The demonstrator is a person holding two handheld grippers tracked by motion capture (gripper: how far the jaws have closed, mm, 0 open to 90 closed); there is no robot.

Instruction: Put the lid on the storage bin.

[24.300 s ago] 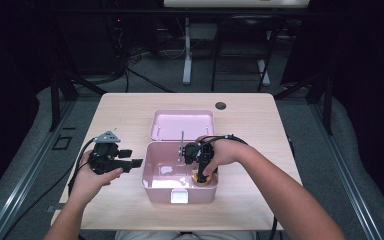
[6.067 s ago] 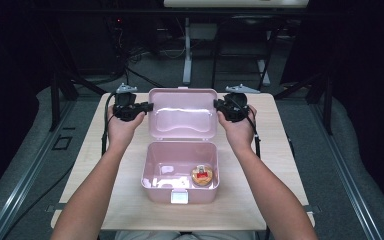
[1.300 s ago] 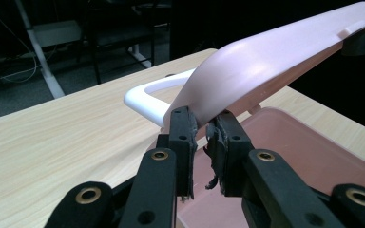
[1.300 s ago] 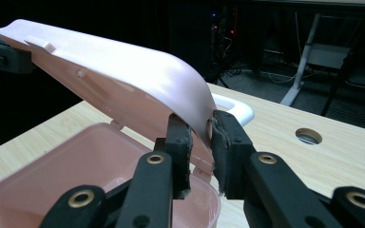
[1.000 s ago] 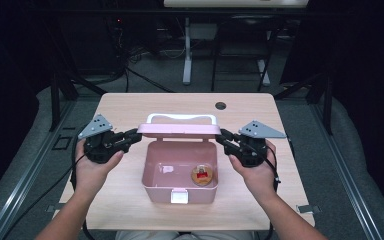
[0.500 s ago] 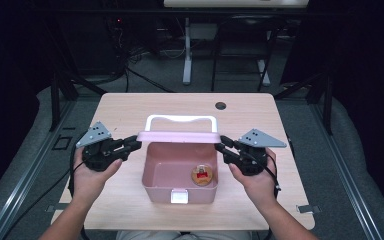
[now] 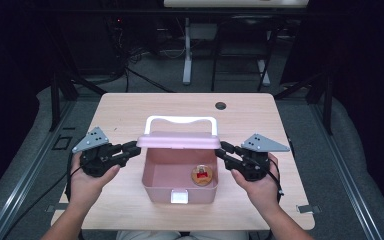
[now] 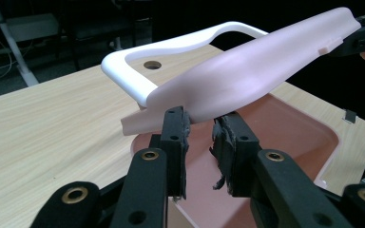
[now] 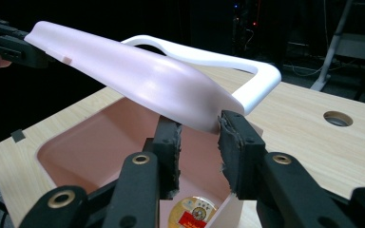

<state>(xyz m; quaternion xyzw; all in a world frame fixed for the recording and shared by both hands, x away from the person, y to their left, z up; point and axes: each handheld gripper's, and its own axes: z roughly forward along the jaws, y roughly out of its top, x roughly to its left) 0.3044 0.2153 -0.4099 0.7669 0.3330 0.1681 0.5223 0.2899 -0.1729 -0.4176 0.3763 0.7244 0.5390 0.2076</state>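
— Where's the pink plastic lid with the white loop handle (image 7: 179, 140) right now?

— Up in the air between the two tools, half lowered over the pink plastic box (image 7: 179, 175). The left gripper (image 7: 131, 148) is at one end of it and the right gripper (image 7: 223, 150) at the other, tips pointing in toward each other across the box.

— Are they actually pinching it?

— Hard to swear to. In the left gripper view the lid's edge (image 8: 190, 111) sits right at the tips of the black jaws, which stand narrow, with a slim gap between the pads (image 8: 225, 135). The lid rests on top of them; whether it is clamped, I cannot tell. Same story in the right gripper view: the lid's rim (image 9: 195, 116) lies on the tips, jaws close together with a small gap.

— And the handle?

— It juts off the lid's far side, beyond both grippers, over the pale wooden table (image 7: 130, 110).

— Anything inside the box?

— A small round container with a gold and red top (image 7: 201, 174), on the box floor just below and inward of the right gripper. In the right gripper view it peeks out between the jaws (image 9: 193, 212).

— The box itself?

— Directly beneath the lid, between the person's two hands, open at the top.
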